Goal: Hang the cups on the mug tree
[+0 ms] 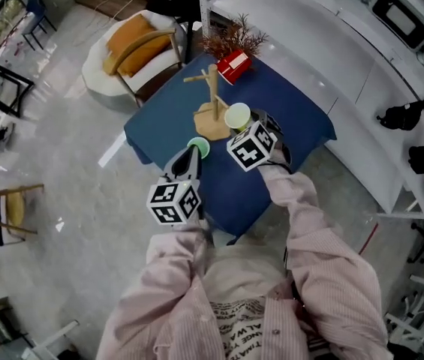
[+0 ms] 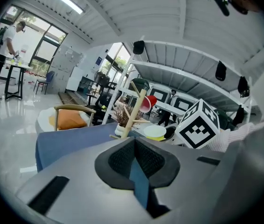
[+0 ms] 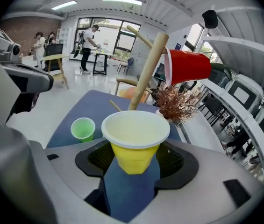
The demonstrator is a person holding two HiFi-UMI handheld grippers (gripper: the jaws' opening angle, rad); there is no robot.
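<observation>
Glossy pale-grey floor (image 1: pixel 69 126). Square blue-covered table (image 1: pixel 159 130) mid-room. Round white armchair with orange cushion (image 1: pixel 133 47) sits just off the table's far-left edge. Long white curved counter (image 1: pixel 332 51) runs past the right edge. Tall black-framed windows (image 3: pixel 108 34) on the far side, red-brown brick wall (image 3: pixel 26 29) beside them. White ceiling, bright strip lights (image 3: pixel 120 0).

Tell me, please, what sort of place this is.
Probably an open-plan office or lab, not a home: a glossy pale floor, desks by tall windows where people stand, and white shelving beside the blue-covered table.
</observation>
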